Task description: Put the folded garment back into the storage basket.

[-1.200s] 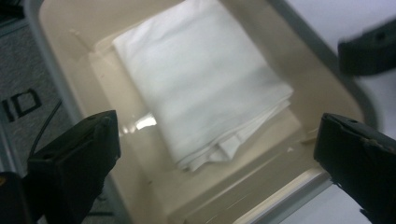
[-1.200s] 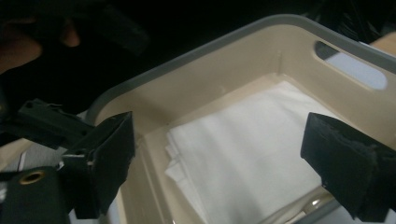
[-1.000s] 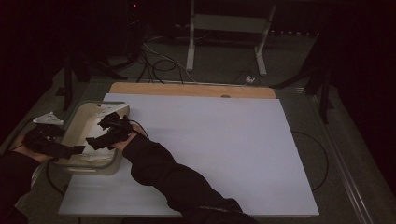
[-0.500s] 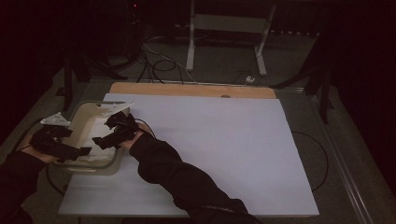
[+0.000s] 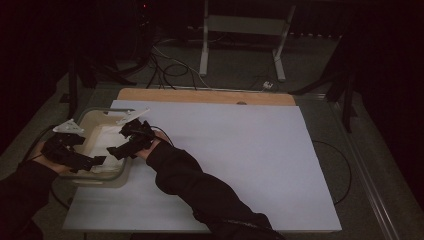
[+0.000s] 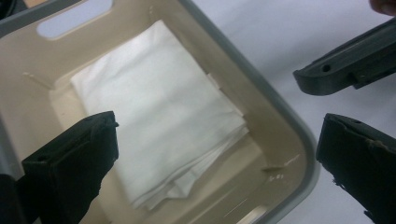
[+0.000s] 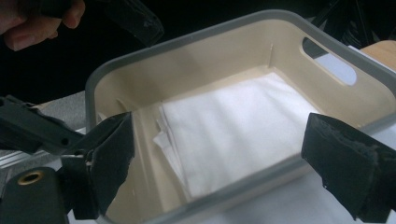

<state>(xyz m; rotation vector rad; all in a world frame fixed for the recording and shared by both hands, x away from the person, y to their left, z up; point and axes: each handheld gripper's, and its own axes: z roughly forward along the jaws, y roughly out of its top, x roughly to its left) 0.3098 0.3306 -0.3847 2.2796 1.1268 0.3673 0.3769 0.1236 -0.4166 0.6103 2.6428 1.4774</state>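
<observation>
We saw a rectangular plastic bin (image 5: 85,120), cream inside with a rounded grey rim and slot handles, at the left edge of the smooth white table sheet (image 5: 240,150). Flat on its floor lay a folded white cloth (image 6: 159,112), soft and layered, its edges slightly uneven at one corner. Our left gripper (image 5: 92,161) hung over the bin's near corner, our right gripper (image 5: 117,150) over its right rim. Both sets of matte black, worn-edged jaws stood wide apart, holding nothing.
</observation>
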